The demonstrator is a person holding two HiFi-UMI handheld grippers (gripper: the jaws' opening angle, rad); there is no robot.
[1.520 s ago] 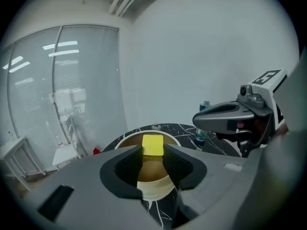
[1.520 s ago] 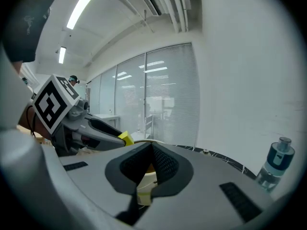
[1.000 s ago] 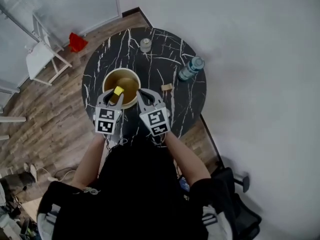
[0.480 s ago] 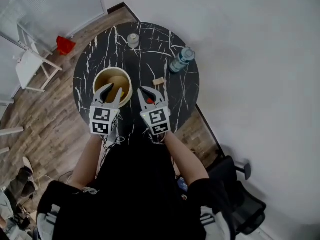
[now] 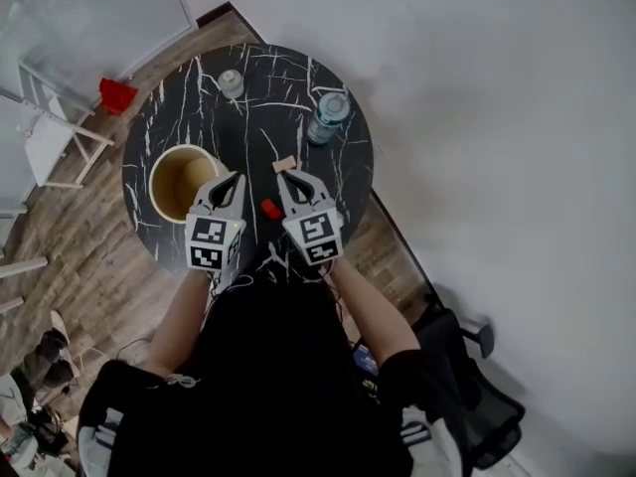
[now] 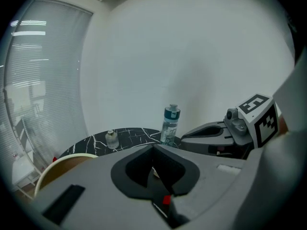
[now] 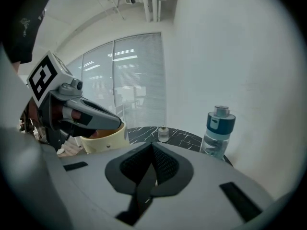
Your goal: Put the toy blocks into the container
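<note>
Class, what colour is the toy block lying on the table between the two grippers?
Red; the toy block shows best in the head view.

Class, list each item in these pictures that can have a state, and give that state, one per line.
Left hand-held gripper: jaws just closed, shut, empty.
Right hand-held gripper: shut, empty.
Container: upright, open-topped.
Water bottle: upright, capped.
Small jar: upright.
Red block: on table, outside container.
Wooden block: on table, outside container.

Black top (image 5: 268,366); grey tongs (image 5: 236,179) carry black-white marker cubes (image 5: 211,244).
</note>
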